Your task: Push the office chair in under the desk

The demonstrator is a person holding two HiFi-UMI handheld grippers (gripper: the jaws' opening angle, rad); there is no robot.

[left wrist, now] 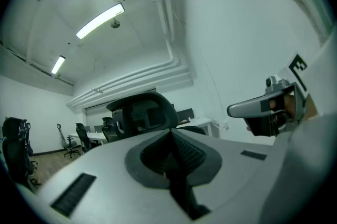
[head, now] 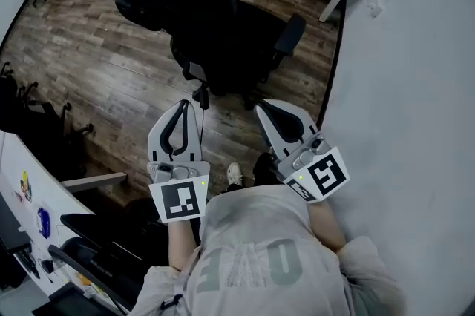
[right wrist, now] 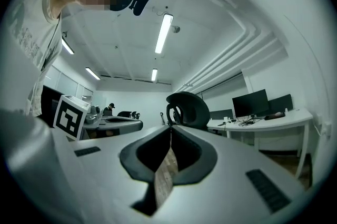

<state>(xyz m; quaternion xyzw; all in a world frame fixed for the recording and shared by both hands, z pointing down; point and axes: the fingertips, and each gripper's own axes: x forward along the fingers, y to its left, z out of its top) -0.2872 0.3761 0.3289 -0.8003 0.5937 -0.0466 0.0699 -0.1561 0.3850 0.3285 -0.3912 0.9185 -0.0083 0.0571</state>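
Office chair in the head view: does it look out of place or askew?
Yes. The office chair stands out on the wooden floor, beside the white desk and not under it, so it looks left untucked. Nothing appears spilled or damaged.

Office; desks point(right wrist: 258, 122); monitors point(right wrist: 249, 103); swivel chairs point(head: 223, 33)

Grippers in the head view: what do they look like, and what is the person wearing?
The left gripper and right gripper are both light grey and tapering, with black-lined jaws and a white cube bearing a black square marker. The person wears a pale short-sleeved T-shirt.
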